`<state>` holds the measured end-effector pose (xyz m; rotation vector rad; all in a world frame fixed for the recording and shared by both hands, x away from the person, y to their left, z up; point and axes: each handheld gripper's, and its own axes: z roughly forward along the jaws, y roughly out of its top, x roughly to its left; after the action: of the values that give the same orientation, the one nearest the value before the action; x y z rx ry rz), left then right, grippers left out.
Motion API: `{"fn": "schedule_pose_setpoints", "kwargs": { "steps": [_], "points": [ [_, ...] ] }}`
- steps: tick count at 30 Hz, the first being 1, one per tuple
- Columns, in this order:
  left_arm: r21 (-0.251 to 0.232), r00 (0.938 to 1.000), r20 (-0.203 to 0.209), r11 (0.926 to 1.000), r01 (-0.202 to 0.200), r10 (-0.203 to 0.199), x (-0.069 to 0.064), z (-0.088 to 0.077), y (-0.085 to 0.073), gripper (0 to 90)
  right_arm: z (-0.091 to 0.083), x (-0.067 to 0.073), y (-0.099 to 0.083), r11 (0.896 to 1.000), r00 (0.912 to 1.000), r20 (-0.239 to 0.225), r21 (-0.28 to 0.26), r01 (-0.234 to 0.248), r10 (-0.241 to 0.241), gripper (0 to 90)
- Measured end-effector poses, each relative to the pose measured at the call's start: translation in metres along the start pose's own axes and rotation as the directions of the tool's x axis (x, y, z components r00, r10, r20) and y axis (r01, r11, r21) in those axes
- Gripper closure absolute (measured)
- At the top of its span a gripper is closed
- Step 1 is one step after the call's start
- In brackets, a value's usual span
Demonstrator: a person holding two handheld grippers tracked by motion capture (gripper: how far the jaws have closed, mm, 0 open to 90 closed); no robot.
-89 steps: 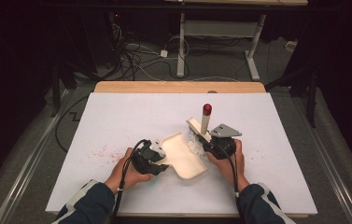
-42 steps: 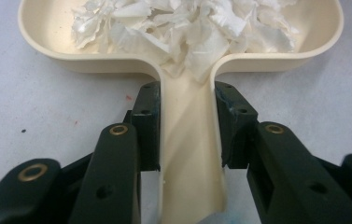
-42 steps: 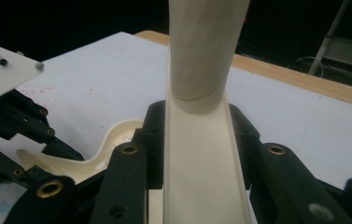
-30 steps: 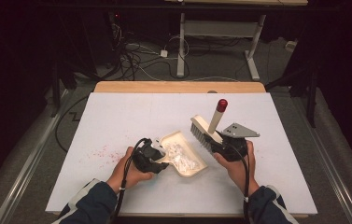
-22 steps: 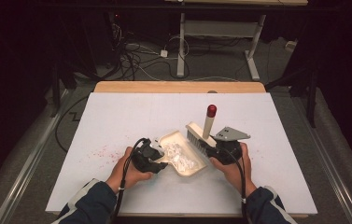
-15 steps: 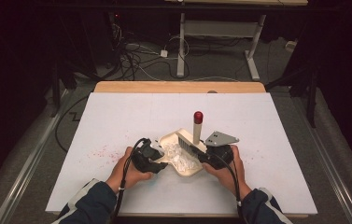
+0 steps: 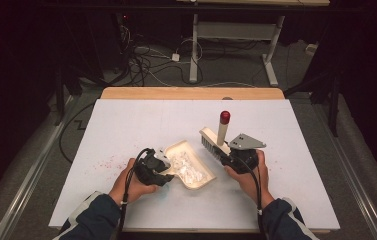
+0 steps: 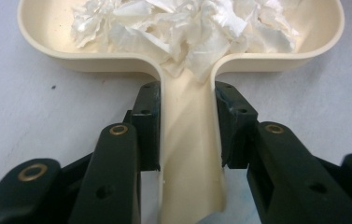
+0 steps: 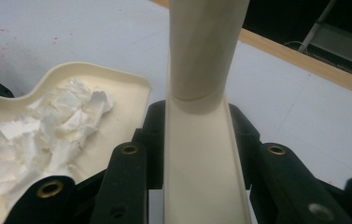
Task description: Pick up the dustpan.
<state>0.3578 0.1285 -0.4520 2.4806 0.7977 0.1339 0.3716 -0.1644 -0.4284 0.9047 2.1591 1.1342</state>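
On the white table point(image 7: 126, 115), a cream dustpan point(image 7: 196, 175) lies near the middle, its handle clamped in the left gripper point(image 8: 187, 116). Just right of it, apart from its rim, the right gripper point(image 9: 197, 135) grasps a brush point(image 7: 215, 145), red-tipped handle upright. White paper scraps point(image 8: 187, 28) fill the pan; red specks point(image 7: 103, 162) lie to its left.

No text, label, brand or number is readable anywhere (all surfaces plain).

My left gripper point(image 8: 187, 135) squeezes the handle of the cream dustpan point(image 8: 190, 154), with white paper scraps point(image 8: 183, 28) piled inside, far.
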Motion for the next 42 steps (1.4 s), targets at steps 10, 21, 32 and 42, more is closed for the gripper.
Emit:
{"fn": "schedule_pose_setpoints", "kwargs": {
  "steps": [10, 21, 32, 42],
  "points": [
    [0.003, 0.9995, -0.015, 0.9996, 0.029, -0.029, 0.009, -0.006, -0.011, 63.6, -0.006, -0.003, 0.002, 1.0, 0.9996, -0.027, -0.004, -0.009, 0.009, 67.5],
    [-0.012, 0.9965, -0.042, 0.9974, 0.072, -0.072, 0.017, -0.016, -0.022, 63.6, -0.027, -0.007, 0.002, 1.0, 0.997, -0.076, -0.007, -0.017, 0.017, 67.6],
    [-0.035, 0.9884, -0.071, 0.9906, 0.132, -0.134, 0.027, -0.027, -0.039, 63.6, -0.047, -0.014, -0.003, 1.0, 0.9924, -0.121, 0.007, -0.019, 0.02, 67.5],
    [-0.051, 0.9808, -0.087, 0.984, 0.171, -0.175, 0.035, -0.035, -0.054, 63.6, -0.065, -0.018, -0.008, 1.0, 0.9867, -0.163, 0.026, 0.01, -0.005, 67.5]
  ]
}}
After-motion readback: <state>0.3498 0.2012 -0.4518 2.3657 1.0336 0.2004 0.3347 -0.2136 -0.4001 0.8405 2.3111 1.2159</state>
